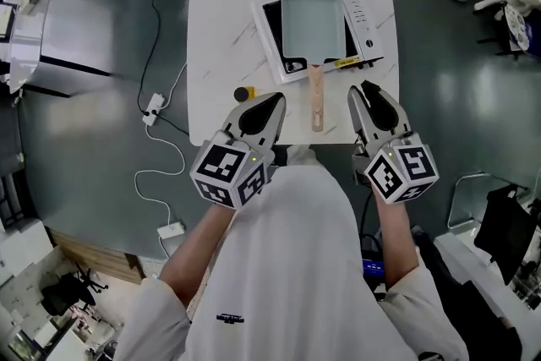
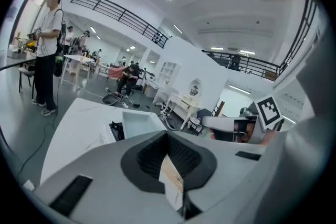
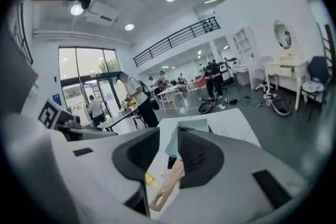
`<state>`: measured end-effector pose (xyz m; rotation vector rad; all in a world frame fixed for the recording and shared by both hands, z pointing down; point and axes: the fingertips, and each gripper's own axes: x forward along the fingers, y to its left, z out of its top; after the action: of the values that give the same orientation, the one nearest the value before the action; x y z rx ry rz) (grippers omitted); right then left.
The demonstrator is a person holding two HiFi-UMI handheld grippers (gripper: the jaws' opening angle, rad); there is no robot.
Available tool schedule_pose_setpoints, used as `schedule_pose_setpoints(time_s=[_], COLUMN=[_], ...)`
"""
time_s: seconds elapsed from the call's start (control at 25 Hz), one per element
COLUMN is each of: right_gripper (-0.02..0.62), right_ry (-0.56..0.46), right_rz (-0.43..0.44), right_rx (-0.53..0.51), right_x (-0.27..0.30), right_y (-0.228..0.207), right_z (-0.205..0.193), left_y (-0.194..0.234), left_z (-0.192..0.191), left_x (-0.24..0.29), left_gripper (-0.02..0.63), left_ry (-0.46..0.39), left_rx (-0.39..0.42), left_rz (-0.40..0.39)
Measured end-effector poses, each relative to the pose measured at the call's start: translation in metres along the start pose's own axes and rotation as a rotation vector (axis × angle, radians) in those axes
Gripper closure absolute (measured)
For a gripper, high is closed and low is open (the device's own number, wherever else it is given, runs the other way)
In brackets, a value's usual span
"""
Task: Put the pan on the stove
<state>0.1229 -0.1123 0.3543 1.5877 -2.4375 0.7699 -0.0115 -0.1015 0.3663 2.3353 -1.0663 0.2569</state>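
A rectangular grey-blue pan [image 1: 311,19] sits on the black stove [image 1: 272,23] at the middle of the white table [image 1: 220,30]. Its wooden handle [image 1: 316,101] points toward me, past the stove's front edge. My left gripper [image 1: 272,103] hovers left of the handle, jaws shut with nothing held. My right gripper [image 1: 368,89] hovers right of the handle, jaws a narrow gap apart and empty. In the right gripper view the pan [image 3: 189,127] and handle [image 3: 169,186] show beyond the gripper [image 3: 168,131]. The left gripper view has the pan [image 2: 134,122] ahead of the gripper [image 2: 167,136].
A small yellow-and-black object [image 1: 244,93] lies on the table just left of my left gripper. Cables and a power strip [image 1: 153,107] trail on the floor to the table's left. A person [image 2: 47,44] stands far off in the left gripper view.
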Motion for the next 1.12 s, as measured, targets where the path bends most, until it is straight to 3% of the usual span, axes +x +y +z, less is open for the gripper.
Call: schedule_pose_setpoints(time_s=[0.2, 0.36, 0.6, 1.12], right_gripper=[0.589, 0.589, 0.589, 0.591], right_ry=[-0.050, -0.041, -0.022, -0.022], right_rz=[-0.050, -0.098, -0.071, -0.041], right_rx=[-0.111, -0.165, -0.165, -0.143], right_x=[-0.020, -0.024, -0.023, -0.021], right_y=[0.007, 0.006, 0.018, 0.034], right_z=[0.013, 0.011, 0.000, -0.008], left_y=[0.003, 0.009, 0.010, 0.011], left_z=[0.027, 0.039, 0.037, 0.028], left_x=[-0.018, -0.023, -0.027, -0.034], left_gripper=[0.606, 0.606, 0.606, 0.606], left_ry=[-0.078, -0.106, -0.092, -0.067], left_rx=[0.014, 0.023, 0.070, 0.066], left_rz=[0.009, 0.016, 0.020, 0.014])
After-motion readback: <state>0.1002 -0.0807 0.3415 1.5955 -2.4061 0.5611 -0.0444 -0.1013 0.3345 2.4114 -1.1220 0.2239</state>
